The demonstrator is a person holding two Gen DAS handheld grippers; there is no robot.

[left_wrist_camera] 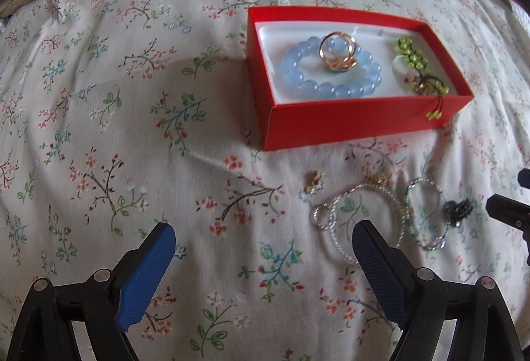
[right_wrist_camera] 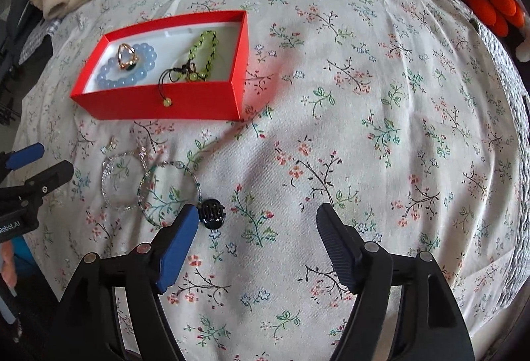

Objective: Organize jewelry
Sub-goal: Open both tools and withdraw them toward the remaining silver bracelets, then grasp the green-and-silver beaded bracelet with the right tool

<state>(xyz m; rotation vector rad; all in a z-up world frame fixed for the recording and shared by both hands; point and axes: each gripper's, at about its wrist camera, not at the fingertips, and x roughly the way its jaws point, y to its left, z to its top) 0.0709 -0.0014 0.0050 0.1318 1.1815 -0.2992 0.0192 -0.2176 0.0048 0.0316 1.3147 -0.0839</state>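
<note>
Here, both tools hover over a floral bedsheet (left_wrist_camera: 139, 135). The left hand-held gripper (left_wrist_camera: 265, 248) is spread wide with nothing between its blue pads; the right hand-held gripper (right_wrist_camera: 256, 228) is likewise wide open and empty.

In the left wrist view, a red box (left_wrist_camera: 347, 126) sits at about 1 o'clock from the left tool. Inside it lie a blue bead bracelet (left_wrist_camera: 331, 86) with a gold ring (left_wrist_camera: 338, 53) resting on it, and a green bead bracelet (left_wrist_camera: 417, 66) whose cord tail hangs over the near wall.

Loose on the sheet, between the box and the left tool's right finger, lie a small gold earring (left_wrist_camera: 313, 182), silver hoops (left_wrist_camera: 361, 215) and a beaded bangle (left_wrist_camera: 427, 215), overlapping one another. A dark clip (right_wrist_camera: 211, 214) rests just beside the right tool's left finger, at about 10 o'clock from its midpoint.
</note>
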